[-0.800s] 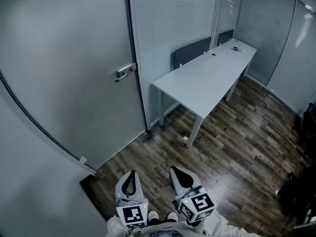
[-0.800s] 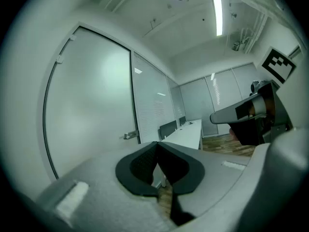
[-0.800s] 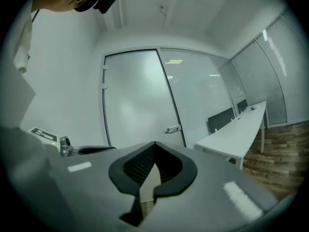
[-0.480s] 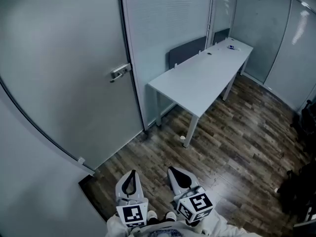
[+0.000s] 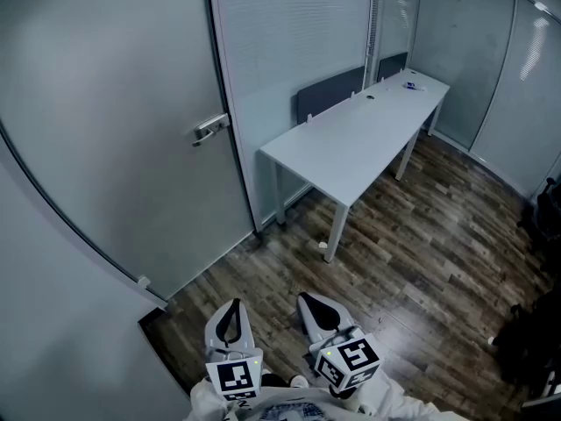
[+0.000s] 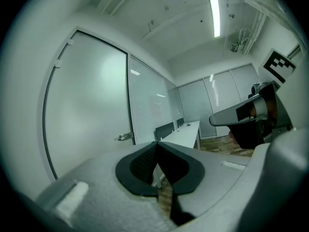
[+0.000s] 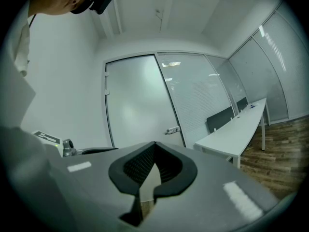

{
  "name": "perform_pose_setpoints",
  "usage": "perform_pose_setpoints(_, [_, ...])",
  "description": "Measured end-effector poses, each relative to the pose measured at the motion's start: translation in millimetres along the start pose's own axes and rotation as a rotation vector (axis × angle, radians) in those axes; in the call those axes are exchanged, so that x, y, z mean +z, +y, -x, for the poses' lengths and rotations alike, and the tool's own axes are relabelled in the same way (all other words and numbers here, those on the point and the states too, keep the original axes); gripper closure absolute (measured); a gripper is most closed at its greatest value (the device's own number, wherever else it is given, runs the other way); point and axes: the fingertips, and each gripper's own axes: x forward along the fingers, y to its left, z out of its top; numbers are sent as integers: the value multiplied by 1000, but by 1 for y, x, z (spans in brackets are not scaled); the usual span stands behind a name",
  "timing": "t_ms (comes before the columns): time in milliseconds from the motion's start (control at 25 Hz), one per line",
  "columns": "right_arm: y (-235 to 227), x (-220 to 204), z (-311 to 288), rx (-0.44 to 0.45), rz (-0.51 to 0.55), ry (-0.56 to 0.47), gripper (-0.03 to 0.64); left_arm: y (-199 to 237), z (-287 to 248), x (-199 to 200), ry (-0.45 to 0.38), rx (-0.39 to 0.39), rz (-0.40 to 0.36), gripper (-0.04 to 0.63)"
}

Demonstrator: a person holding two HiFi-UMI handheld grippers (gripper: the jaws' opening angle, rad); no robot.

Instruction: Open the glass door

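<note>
The frosted glass door (image 5: pixel 114 130) stands closed at the left, its metal lever handle (image 5: pixel 210 128) near the right edge. My left gripper (image 5: pixel 230 312) and right gripper (image 5: pixel 314 303) hover side by side low in the head view, well short of the door. Both are shut with nothing between the fingers. In the left gripper view the left gripper (image 6: pixel 156 143) points level, with the handle (image 6: pixel 125 137) far ahead. The right gripper (image 7: pixel 154 144) also faces the door, and the handle (image 7: pixel 172 129) shows small beyond it.
A long white table (image 5: pixel 351 143) runs along the frosted partition to the right of the door, with a dark chair back (image 5: pixel 329 93) behind it. Dark wood flooring (image 5: pixel 421 253) stretches ahead. A dark bag (image 5: pixel 530 340) sits at the far right.
In the head view the door, handle and table have slid slightly left. Both grippers stay low in the view, shut and empty.
</note>
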Motion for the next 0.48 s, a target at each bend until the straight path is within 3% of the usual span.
perform_pose_setpoints(480, [-29,-6,-1,-36,-2,2,612,-17,-27,-13,14,-46,6,591])
